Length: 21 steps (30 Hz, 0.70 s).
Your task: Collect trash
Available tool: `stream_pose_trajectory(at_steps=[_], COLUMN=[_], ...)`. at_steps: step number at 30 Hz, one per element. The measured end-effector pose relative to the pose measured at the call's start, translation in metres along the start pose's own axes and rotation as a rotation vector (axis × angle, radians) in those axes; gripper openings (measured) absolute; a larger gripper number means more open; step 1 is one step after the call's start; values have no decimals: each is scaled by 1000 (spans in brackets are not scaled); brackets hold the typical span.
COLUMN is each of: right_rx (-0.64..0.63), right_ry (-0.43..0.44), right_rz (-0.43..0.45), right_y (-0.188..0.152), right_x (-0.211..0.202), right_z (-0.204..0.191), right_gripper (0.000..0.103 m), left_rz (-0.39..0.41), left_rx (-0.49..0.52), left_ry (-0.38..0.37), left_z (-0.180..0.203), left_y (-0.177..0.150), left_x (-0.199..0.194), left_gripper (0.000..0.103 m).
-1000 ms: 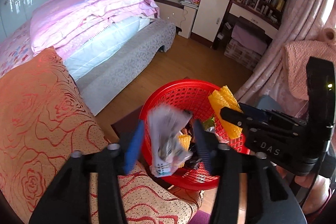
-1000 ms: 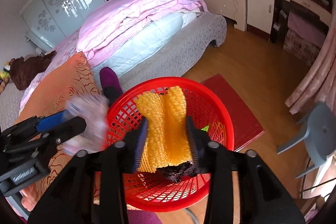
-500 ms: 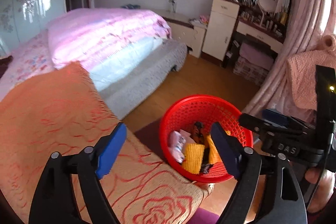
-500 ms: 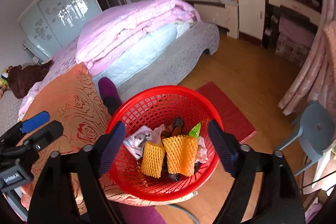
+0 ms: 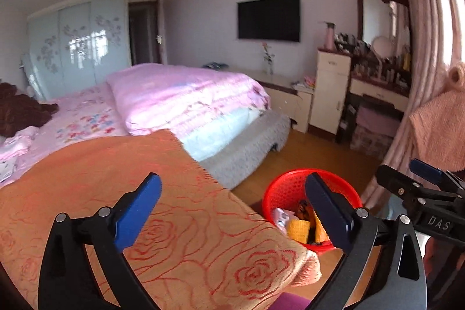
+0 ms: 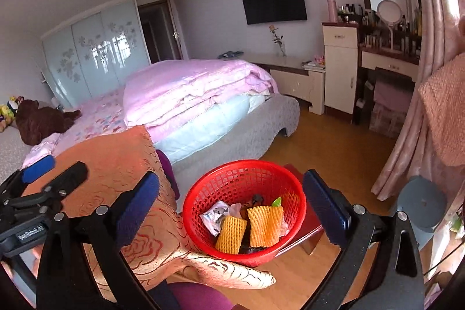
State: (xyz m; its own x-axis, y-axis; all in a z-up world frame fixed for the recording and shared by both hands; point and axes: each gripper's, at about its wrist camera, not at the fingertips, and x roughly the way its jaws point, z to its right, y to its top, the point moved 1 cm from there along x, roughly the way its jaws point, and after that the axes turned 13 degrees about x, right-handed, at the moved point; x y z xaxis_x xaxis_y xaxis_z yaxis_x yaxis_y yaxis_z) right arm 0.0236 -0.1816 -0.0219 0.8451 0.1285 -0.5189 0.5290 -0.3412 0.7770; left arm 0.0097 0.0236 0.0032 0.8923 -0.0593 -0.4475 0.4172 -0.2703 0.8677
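Note:
A red mesh basket (image 6: 229, 182) stands on a low red stool beside the bed and also shows in the left wrist view (image 5: 286, 185). In it lie two yellow foam fruit nets (image 6: 231, 234), a white printed wrapper (image 6: 215, 215) and dark scraps. My right gripper (image 6: 231, 208) is open and empty, raised above and in front of the basket. My left gripper (image 5: 232, 211) is open and empty, above the orange rose-patterned blanket (image 5: 116, 164). Each gripper shows at the edge of the other's view.
A bed with a pink quilt (image 6: 191, 89) fills the middle. A dresser with mirror (image 6: 386, 19) and pink curtain (image 6: 421, 121) stand at right. A grey chair (image 6: 421, 205) is at the right. The wood floor (image 6: 328, 147) lies behind the basket.
Both grippers opened and dropped the wrapper and the yellow foam net into the basket, then rose and drew back from it.

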Motion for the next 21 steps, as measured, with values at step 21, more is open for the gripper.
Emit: stream_pose_trajectory(at_steps=[21], right_rx=[-20], right_ry=[-67], right_rz=[31], right_y=[-12], right_x=[-14], right_z=[-5], right_gripper=[96], left_rz=[-38], left_rx=[19], left_ry=[29], left_z=[2], left_y=[-15], left_x=[-12], left_gripper=[95])
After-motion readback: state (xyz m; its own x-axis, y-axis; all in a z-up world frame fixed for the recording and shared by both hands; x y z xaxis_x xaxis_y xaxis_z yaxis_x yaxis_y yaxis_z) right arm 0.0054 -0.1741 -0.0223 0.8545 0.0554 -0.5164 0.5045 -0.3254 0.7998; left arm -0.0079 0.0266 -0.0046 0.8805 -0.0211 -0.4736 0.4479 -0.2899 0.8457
